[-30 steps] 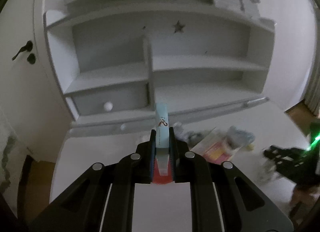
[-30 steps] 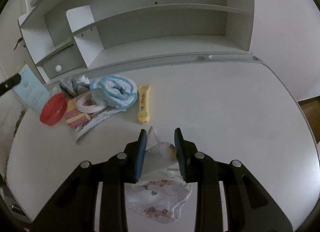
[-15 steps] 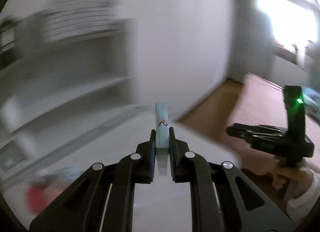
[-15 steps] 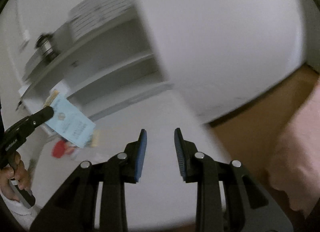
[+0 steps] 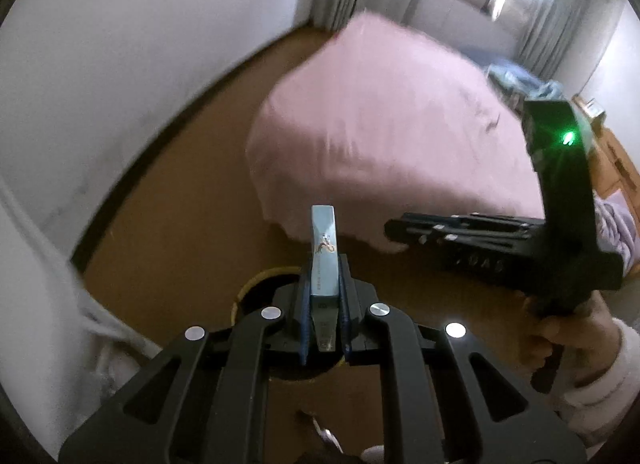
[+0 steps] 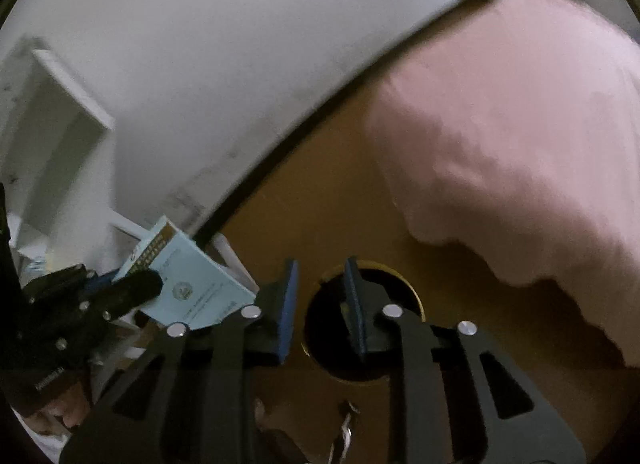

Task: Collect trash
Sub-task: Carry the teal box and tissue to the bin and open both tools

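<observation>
Left wrist: desk gone, bin (image 5: 256, 288) below.

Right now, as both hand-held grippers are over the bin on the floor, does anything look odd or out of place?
Nothing looks spilled or damaged. The left hand-held gripper is shut on a light blue carton above the dark, yellow-rimmed bin. One oddity: the right hand-held gripper has just been closing with nothing between its jaws.
</observation>
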Action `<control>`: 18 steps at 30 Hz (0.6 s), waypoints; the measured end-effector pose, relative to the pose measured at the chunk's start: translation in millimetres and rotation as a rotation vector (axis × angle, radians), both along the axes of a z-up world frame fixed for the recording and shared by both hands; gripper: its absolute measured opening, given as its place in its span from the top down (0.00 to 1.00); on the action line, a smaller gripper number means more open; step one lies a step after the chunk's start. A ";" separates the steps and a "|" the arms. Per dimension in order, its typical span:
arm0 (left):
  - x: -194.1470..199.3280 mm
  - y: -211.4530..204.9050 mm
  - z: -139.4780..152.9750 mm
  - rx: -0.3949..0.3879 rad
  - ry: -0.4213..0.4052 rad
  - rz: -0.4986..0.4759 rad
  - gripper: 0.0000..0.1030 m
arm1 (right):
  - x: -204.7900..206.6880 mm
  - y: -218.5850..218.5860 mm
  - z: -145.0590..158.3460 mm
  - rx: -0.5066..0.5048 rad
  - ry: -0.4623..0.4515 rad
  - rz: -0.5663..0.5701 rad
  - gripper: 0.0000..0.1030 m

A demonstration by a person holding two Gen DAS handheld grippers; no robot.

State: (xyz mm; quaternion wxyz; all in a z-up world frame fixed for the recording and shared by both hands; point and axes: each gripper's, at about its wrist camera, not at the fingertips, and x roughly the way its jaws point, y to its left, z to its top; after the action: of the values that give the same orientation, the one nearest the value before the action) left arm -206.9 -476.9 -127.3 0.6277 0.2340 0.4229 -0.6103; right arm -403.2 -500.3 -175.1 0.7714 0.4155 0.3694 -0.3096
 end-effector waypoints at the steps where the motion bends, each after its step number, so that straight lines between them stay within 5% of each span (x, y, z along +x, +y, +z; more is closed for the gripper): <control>1: 0.6 -6.7 -13.9 0.031 0.011 0.003 0.89 | -3.0 -4.8 -15.8 0.047 -0.006 -0.001 0.80; 10: 25.2 -42.2 -131.4 0.244 0.113 0.074 0.89 | -5.1 -43.9 -120.9 0.393 -0.055 -0.047 0.81; 14: 28.8 -54.1 -179.2 0.337 0.116 0.093 0.89 | 12.2 -40.1 -168.3 0.475 0.026 -0.035 0.86; 18: 36.1 -49.3 -199.1 0.379 0.147 0.104 0.89 | 15.1 -35.1 -178.3 0.470 0.070 -0.043 0.86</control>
State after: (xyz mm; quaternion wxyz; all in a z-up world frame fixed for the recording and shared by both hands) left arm -170.8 -526.2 -326.4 0.5704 0.2805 0.5863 -0.5022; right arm -388.1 -535.4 -353.4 0.6334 0.5804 0.4490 -0.2456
